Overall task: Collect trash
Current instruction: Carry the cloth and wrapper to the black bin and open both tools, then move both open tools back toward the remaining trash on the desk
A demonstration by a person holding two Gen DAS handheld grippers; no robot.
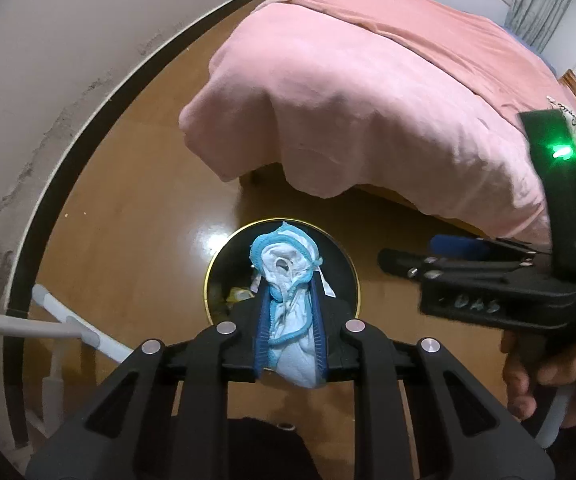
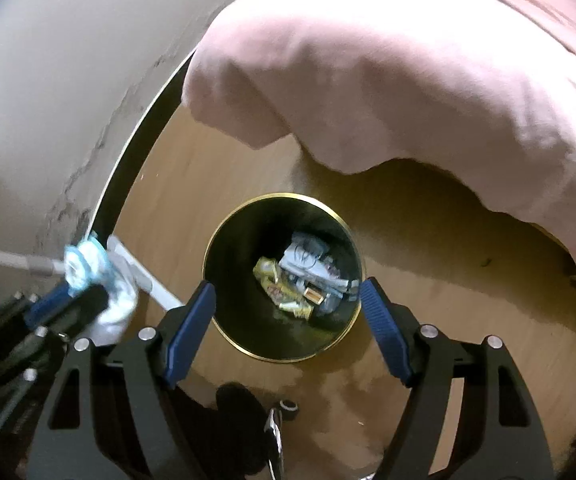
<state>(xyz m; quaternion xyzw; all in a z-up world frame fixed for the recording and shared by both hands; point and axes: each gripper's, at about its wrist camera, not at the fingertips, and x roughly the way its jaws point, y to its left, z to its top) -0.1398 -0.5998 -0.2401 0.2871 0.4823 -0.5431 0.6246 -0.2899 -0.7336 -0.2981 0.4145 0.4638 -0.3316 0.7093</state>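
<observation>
The left gripper (image 1: 290, 312) is clamped on a crumpled white and light-blue wad of trash (image 1: 288, 280) (it looks like a disposable cap or mask, I cannot say which), and holds it right above the mouth of the round black bin (image 1: 352, 276) with a gold rim, which stands on the wooden floor (image 1: 135, 216) near the corner of the bed. The right gripper (image 2: 288, 320) has its jaws wide apart with nothing between them; through the gap one sees the bin (image 2: 227, 248) and the wrappers and papers (image 2: 304, 284) already at its bottom.

I judge the step in hand to be the drop. To do it well, the wad should sit over the middle of the opening before the jaws part, because it is light and its elastic edge could catch on a blue pad (image 1: 261, 332). A small shake may help.

The pink blanket (image 1: 368, 100) hangs over the bed edge just behind the bin, and a white pipe (image 1: 71, 320) runs along the wall on the left. Neither blocks the opening. The right gripper is near, so it should keep aside.
</observation>
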